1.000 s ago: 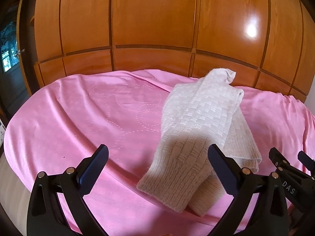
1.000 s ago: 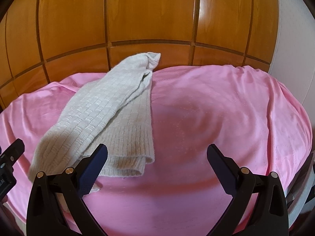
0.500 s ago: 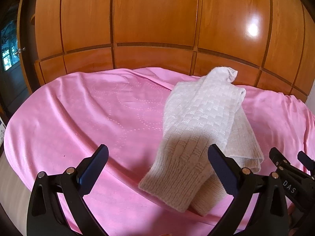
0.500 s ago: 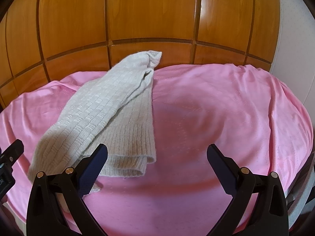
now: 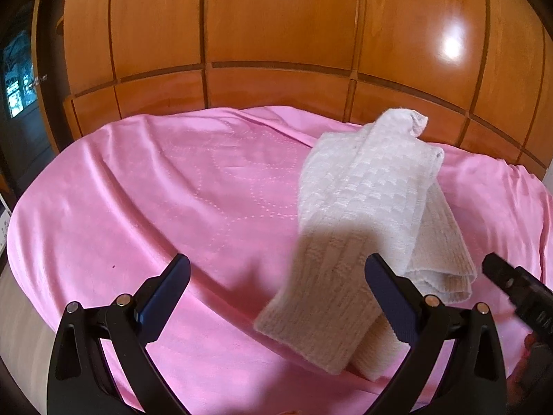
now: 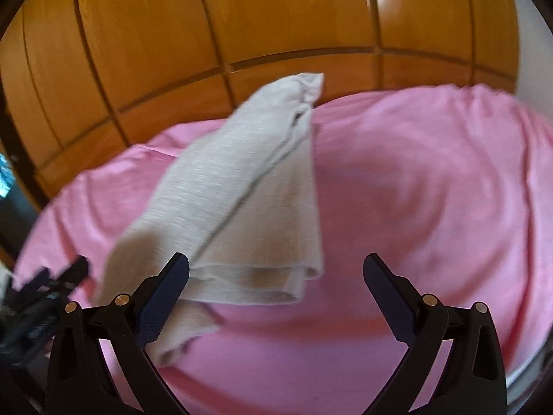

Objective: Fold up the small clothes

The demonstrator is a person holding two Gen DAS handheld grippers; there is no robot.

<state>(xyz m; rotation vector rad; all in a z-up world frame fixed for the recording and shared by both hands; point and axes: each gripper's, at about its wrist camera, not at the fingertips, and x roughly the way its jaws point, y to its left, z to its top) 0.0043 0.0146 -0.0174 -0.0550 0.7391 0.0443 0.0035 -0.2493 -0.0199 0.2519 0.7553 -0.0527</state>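
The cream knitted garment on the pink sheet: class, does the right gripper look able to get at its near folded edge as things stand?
Probably yes. The right gripper is open with nothing between its fingers, and the cream knitted garment lies uncovered just ahead.

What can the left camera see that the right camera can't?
Only the left camera shows the dark doorway at the far left and a bright light spot on the wood. Only the right camera shows the white wall at the far right. Both show the cream knitted garment lying on the pink sheet, the wooden wardrobe behind, and each sees the other gripper at its edge.
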